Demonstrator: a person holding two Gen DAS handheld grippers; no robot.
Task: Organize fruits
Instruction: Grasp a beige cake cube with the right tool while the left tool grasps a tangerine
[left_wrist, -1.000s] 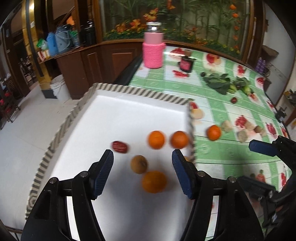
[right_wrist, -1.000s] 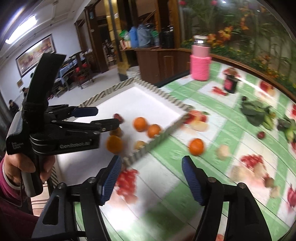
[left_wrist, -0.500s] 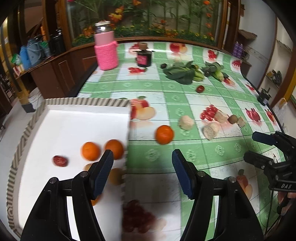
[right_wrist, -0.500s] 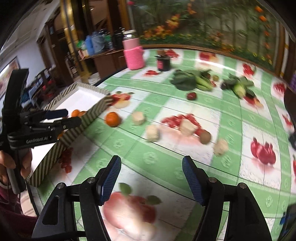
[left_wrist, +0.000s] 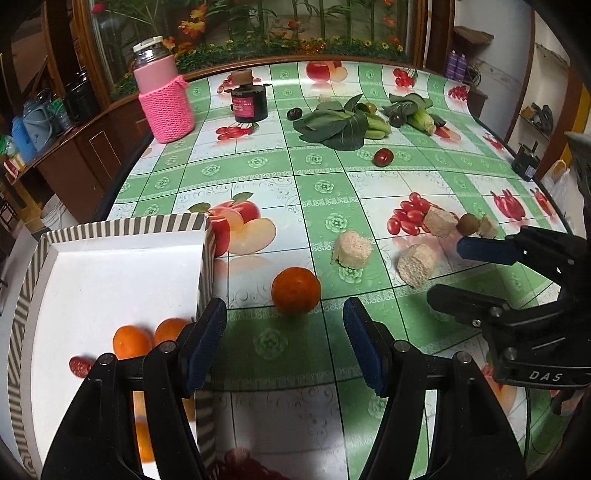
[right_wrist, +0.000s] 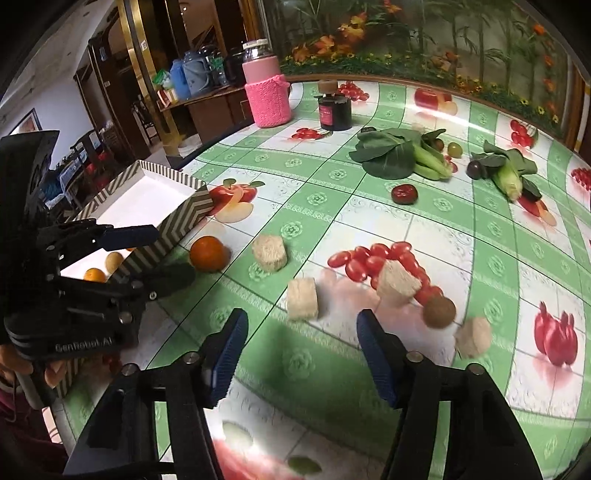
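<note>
Both of your grippers have swung off the tray and out over the tablecloth since a second ago: where the left wrist camera then looked straight down into the white interior, it now sees the tray (left_wrist: 110, 266) pushed to its left and a loose orange (left_wrist: 295, 290) lying just ahead of the fingers. Your left gripper (left_wrist: 284, 343) stands spread with nothing between its pads, and the orange sits beyond the tips, roughly in line with the gap, which reads as you lining up for a straight-in pick. Your right gripper (right_wrist: 299, 354) is closing at this moment, yet it holds nothing; only bare cloth lies between its pads (the pale chunk (right_wrist: 303, 299) is just ahead of them, not inside).

Several fruits are already in the tray: two oranges (left_wrist: 147, 339) and a small red fruit (left_wrist: 79, 365) near its lower end, partly hidden behind your left finger. What seems left outside is that orange beside the tray's striped wall, a brown round fruit (right_wrist: 439, 312) near the right gripper, and a dark red fruit (right_wrist: 404, 194) farther off by the leafy greens (right_wrist: 388, 155).

The tray sits at the table's near left corner, close under your left hand, so the split makes sense: left takes the orange, right reaches farther out. Mind the printed fruit on the cloth; those are only pictures.
</note>
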